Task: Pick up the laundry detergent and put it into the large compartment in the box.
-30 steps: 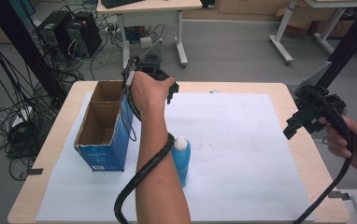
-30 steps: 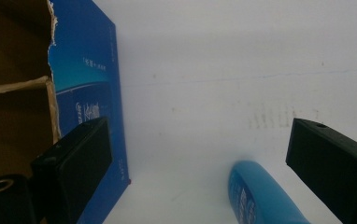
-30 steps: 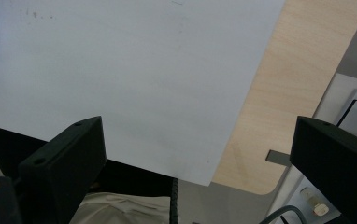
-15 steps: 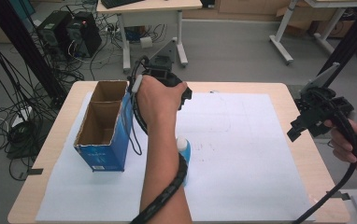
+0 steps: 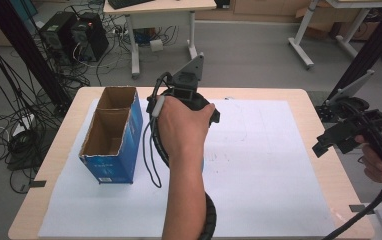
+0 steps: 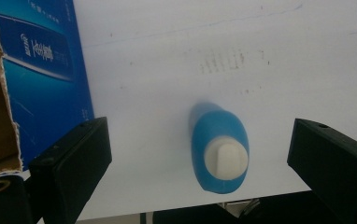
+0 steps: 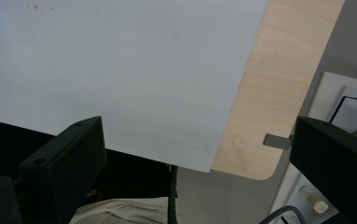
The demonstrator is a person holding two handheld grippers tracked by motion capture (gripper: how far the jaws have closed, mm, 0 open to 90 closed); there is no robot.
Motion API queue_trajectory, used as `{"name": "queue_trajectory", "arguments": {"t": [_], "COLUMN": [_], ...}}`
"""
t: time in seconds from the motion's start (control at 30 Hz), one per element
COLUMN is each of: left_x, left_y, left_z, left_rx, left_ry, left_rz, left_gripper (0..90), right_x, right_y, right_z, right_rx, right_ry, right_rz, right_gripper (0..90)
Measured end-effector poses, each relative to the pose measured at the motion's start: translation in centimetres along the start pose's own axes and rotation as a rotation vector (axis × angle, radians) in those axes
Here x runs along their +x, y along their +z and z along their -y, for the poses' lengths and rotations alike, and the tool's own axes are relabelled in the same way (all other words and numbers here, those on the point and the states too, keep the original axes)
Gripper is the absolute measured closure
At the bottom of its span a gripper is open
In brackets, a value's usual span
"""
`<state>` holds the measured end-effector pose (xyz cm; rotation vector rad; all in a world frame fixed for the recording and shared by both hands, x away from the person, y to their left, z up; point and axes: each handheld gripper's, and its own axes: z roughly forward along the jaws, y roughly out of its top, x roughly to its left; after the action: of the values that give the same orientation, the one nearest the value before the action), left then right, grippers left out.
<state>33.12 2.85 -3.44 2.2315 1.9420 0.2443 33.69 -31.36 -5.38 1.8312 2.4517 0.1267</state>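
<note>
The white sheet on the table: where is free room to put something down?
The white sheet is bare between the left hand and the right gripper, and along the near edge. It is crowded at the left: the blue box stands there, with the blue bottle close beside it under the left gripper.

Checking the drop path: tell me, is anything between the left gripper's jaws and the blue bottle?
Nothing. In the left gripper view the blue bottle stands on bare white paper between the open jaws, untouched.

Blue bottle (image 6: 219,147) with white cap, upright on white paper (image 6: 176,70), beside blue box (image 6: 46,79)
</note>
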Motion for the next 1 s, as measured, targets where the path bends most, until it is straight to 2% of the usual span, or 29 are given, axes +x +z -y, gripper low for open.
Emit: {"name": "queue_trajectory", "arguments": {"t": [0.33, 1.0], "left_x": [-0.6, -1.4], "left_y": [1.1, 4.0], "left_z": [1.3, 1.8], "left_rx": [0.028, 0.052], "left_ry": [0.008, 0.017], "left_rz": [0.013, 0.034], "left_gripper": [6.5, 6.5], "right_x": [0.2, 0.3], "right_y": [0.0, 0.3], "right_z": [1.1, 2.3], "right_rx": [0.000, 0.005], "right_ry": [0.000, -0.005], "right_rz": [0.004, 0.014], "right_gripper": [3.6, 3.6]}}
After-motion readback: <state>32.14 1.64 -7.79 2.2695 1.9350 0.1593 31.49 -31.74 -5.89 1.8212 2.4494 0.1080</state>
